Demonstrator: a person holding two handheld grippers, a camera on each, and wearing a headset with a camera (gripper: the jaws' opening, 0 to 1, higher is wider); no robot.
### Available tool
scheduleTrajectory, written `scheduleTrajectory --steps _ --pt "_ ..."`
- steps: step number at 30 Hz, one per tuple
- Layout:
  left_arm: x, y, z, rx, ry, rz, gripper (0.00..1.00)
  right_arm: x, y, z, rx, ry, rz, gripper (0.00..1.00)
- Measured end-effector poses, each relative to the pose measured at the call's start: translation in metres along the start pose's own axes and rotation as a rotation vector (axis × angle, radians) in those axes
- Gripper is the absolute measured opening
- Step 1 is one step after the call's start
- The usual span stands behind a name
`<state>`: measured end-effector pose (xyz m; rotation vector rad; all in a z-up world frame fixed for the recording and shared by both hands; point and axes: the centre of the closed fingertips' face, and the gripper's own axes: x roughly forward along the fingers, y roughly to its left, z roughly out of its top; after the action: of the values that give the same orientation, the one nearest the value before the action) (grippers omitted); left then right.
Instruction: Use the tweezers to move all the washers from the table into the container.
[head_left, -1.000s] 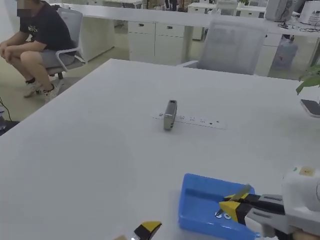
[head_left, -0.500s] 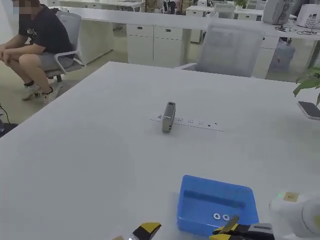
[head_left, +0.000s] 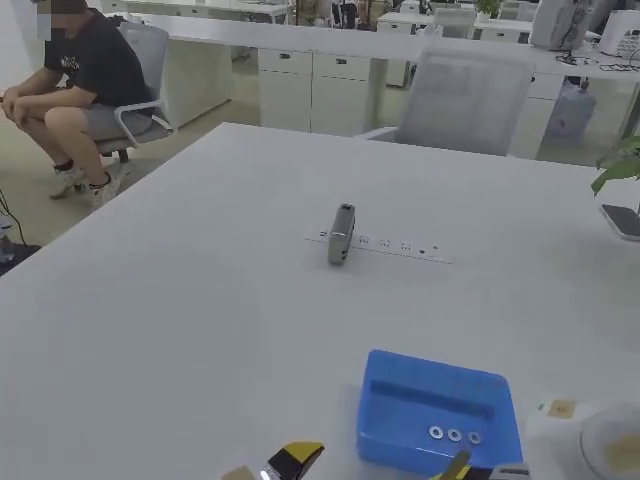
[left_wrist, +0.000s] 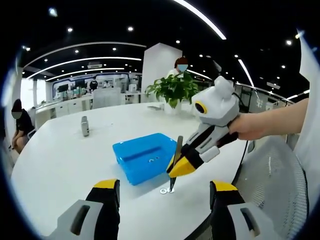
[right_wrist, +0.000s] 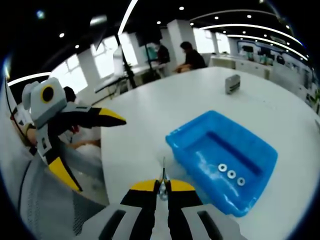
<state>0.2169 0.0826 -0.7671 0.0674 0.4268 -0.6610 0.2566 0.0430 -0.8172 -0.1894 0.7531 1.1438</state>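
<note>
Your right gripper (left_wrist: 184, 162) has its jaws clamped on the tweezers (left_wrist: 176, 159), tips angled down right at the lone washer (left_wrist: 164, 191), I'd guess to pinch it. That one lies on the desk (left_wrist: 75, 165), just at 4 o'clock of the container (left_wrist: 142, 157). Three washers (head_left: 455, 435) already sit inside it. Left gripper (left_wrist: 165, 186) hangs low with jaws wide apart and empty, probably to stay clear of the pick. No brand or writing I can read anywhere

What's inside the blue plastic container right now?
Three small silver washers lie in a row on the blue plastic container's floor. In the head view its near wall hides a strip of floor.
</note>
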Motion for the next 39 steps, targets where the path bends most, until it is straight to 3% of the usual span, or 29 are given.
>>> scheduleTrajectory --steps 9,19,27,30,36,39 --pt "0.000 0.000 -0.001 0.002 0.006 -0.001 0.74 0.003 0.004 -0.003 -0.050 0.020 -0.005 0.04" --pt "0.001 -0.001 -0.002 0.008 0.012 -0.003 0.73 0.008 0.016 -0.007 -0.202 0.042 0.003 0.05" --pt "0.001 -0.001 -0.003 0.010 0.019 -0.005 0.73 0.006 0.011 -0.007 -0.205 0.034 -0.011 0.04" --pt "0.001 -0.001 -0.003 0.011 0.019 -0.006 0.73 0.006 0.008 -0.006 -0.159 0.005 -0.012 0.03" --pt "0.001 -0.001 -0.004 0.011 0.021 -0.004 0.73 0.002 -0.003 -0.006 0.038 -0.081 -0.015 0.03" --pt "0.001 -0.001 -0.004 0.011 0.022 -0.003 0.73 0.000 -0.005 -0.008 0.096 -0.103 -0.007 0.03"
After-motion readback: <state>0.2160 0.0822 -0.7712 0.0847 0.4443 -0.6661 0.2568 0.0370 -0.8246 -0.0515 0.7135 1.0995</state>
